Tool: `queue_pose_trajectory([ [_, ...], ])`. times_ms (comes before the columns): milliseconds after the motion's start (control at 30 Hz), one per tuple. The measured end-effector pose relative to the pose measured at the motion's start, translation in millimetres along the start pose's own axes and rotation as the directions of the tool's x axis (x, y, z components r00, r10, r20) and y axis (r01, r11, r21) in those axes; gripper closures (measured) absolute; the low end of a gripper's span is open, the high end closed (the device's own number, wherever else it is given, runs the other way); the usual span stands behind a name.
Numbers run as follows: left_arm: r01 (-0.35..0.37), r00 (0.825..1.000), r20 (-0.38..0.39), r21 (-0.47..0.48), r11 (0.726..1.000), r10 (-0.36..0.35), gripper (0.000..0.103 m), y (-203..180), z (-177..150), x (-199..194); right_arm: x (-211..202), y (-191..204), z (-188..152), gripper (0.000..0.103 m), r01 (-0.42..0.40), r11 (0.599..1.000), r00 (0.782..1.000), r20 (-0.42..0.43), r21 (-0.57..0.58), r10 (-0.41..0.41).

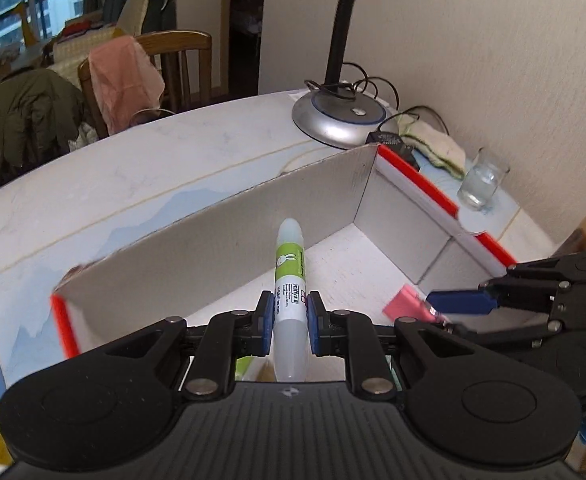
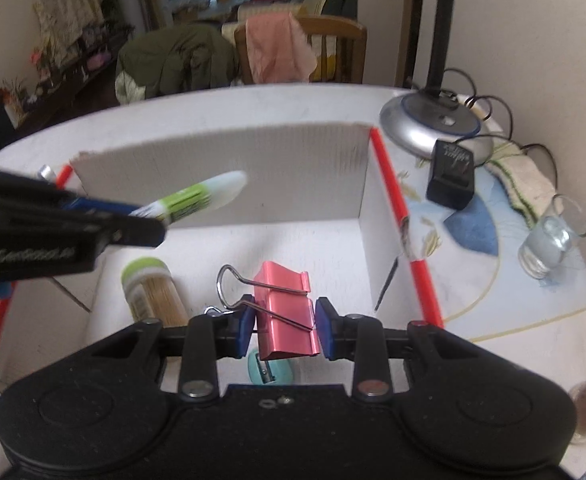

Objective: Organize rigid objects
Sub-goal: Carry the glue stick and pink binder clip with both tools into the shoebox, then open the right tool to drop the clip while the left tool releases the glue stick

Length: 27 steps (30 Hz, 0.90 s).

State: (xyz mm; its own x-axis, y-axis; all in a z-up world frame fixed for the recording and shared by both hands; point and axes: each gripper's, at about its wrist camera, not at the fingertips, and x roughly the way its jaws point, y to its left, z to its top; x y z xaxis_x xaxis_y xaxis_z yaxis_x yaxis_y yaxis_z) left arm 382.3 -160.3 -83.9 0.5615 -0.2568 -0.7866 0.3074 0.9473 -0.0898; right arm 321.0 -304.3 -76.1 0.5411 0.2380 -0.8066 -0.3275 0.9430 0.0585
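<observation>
Two claws are poised over an open box [image 2: 221,168] on the counter [image 1: 133,176]: the left claw [image 1: 290,322] is clamped on a glue pen [image 1: 290,276], the right claw [image 2: 286,330] on a pink binder clip [image 2: 287,316], both seemingly carried for dropping inside.

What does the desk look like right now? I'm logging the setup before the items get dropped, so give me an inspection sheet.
Surface: pale patterned tabletop carrying an open cardboard box with red edges.
Job's things: glue pen and pink binder clip, both held over the box; toothpick jar and teal pencil sharpener already inside.
Clutter: water glass, folded cloth, black power adapter.
Grippers: left gripper shut on the glue pen; right gripper shut on the binder clip.
Cables: black cords looped behind the desk lamp base.
Surroundings: wooden chair draped with pink cloth, window beyond.
</observation>
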Motion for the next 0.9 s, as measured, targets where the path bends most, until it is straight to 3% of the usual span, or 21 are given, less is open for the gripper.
queue_pose_trajectory([
  [433, 0.035, 0.987, -0.158, 0.015, 0.999, -0.032, 0.086, -8, 9, 52, 26, 6, 3, 0.071, 0.008, 0.999, 0.991, -0.131, -0.051, -0.015],
  [733, 0.043, 0.972, -0.231, 0.000, 0.999, -0.042, 0.086, -8, 6, 68, 29, 8, 5, 0.071, 0.006, 0.998, 0.986, -0.167, -0.065, -0.017],
  [900, 0.041, 0.965, -0.258, -0.020, 0.999, -0.045, 0.086, -6, 1, 68, 28, 6, 5, 0.065, -0.002, 0.998, 0.985, -0.170, -0.065, -0.009],
])
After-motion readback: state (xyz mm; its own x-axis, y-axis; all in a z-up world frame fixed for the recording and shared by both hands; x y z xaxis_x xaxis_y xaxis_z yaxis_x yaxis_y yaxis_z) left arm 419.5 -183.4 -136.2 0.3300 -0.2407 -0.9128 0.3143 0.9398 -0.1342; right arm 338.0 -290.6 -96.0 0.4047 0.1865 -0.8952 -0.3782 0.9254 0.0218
